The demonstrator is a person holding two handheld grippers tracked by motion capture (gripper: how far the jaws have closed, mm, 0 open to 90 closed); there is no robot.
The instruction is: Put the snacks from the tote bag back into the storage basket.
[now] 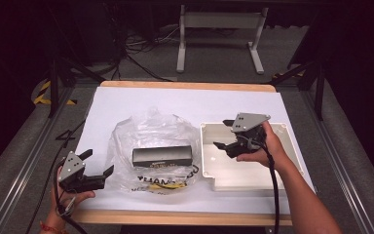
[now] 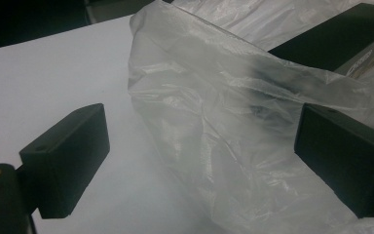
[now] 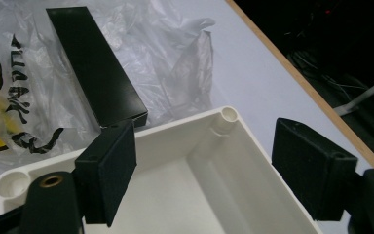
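The fingers [image 3: 108, 170] of the right gripper [image 1: 233, 136] stood partly open and empty above the white plastic tray [image 1: 253, 180]. The left gripper [image 1: 97, 168] also stood open, holding nothing, with the edge of the clear plastic bag [image 1: 146, 131] between its jaws but not pinched. The black box [image 1: 161, 156] lay on the bag at mid-table, just beside the tray. Recommended: pin the bag with the left, take the box across its narrow sides, lift clear of the film. The bag's black-and-yellow print was not fully legible; the box's label was unreadable.
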